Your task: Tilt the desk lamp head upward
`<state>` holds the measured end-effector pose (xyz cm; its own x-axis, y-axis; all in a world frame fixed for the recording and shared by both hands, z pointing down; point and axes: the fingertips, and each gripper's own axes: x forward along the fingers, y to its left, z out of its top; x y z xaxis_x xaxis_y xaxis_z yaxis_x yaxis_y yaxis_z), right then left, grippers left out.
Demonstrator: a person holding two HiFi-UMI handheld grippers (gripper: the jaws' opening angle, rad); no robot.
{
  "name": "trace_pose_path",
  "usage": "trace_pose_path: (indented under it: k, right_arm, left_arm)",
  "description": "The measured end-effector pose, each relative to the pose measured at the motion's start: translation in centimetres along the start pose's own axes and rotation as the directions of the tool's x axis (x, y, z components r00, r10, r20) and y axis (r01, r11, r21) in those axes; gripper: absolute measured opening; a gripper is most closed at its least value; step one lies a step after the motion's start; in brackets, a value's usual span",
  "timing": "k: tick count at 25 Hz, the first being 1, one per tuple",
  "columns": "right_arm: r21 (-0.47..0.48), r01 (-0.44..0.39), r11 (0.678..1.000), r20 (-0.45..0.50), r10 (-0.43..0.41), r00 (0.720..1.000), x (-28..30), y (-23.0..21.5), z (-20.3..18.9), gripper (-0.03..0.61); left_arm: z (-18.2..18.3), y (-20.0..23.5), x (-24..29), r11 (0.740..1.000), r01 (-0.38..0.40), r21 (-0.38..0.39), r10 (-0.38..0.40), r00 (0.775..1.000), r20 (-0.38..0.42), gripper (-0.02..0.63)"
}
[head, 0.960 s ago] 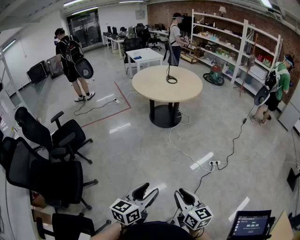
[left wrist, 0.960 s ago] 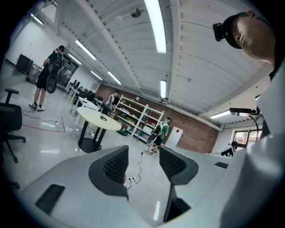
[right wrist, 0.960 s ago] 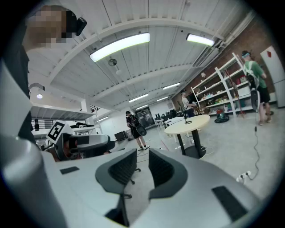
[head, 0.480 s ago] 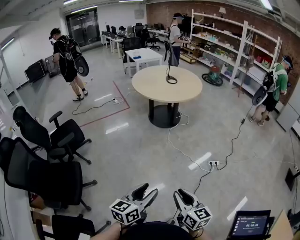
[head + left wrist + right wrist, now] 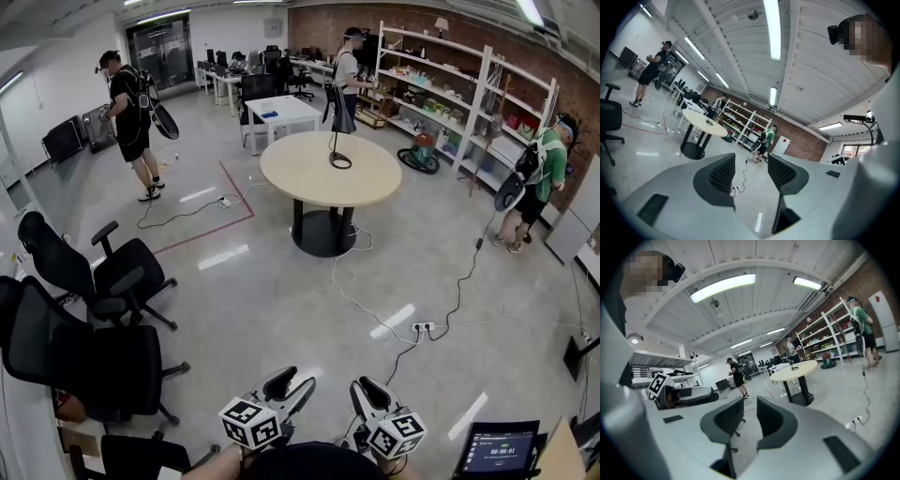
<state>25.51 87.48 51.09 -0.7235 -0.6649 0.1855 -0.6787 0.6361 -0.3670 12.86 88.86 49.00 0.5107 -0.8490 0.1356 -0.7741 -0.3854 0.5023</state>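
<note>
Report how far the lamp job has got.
Done: nothing. The lamp stands untouched on the round table, far across the room. In hand: nothing. The left gripper and the right gripper are both open and empty, held low near the person. Left: walk to the table, grip the lamp head and tilt it upward.

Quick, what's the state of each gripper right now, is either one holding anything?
Left gripper: open, holding nothing.
Right gripper: open, holding nothing.
</note>
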Motion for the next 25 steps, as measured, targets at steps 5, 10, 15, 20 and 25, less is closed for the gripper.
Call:
trace_pose_path:
  k: [5,10,15,20,25]
  right_arm:
    - [-0.007,0.011,1.0,-0.003,-0.012,1.0,0.6,1.0,-0.2,0.089]
    - [-0.015,0.021,1.0,-0.023,-0.022,0.999,1.9,2.5,-1.2,0.089]
    - [-0.006,0.043,0.999,-0.043,-0.043,0.998,2.6,4.4,-2.5,0.089]
    - [-0.005,0.07,0.998,-0.056,-0.07,0.996,2.7,5.0,-2.8,0.089]
    - [-0.005,0.033,0.999,-0.088,-0.033,0.996,4.8,5.3,-2.9,0.089]
  left_arm:
    - [0.3,1.0,-1.0,1.0,0.005,-0.008,-0.004,1.0,0.01,0.225]
    - [0.2,2.8,-2.5,1.0,0.013,-0.025,-0.013,1.0,0.012,0.225]
    - [0.0,4.6,-4.0,0.999,0.025,-0.025,-0.025,1.0,0.0,0.225]
    - [-0.6,5.4,-4.7,0.998,0.036,-0.051,-0.037,0.999,-0.004,0.225]
    - [-0.1,6.8,-4.7,0.998,0.01,-0.064,-0.01,1.0,0.005,0.225]
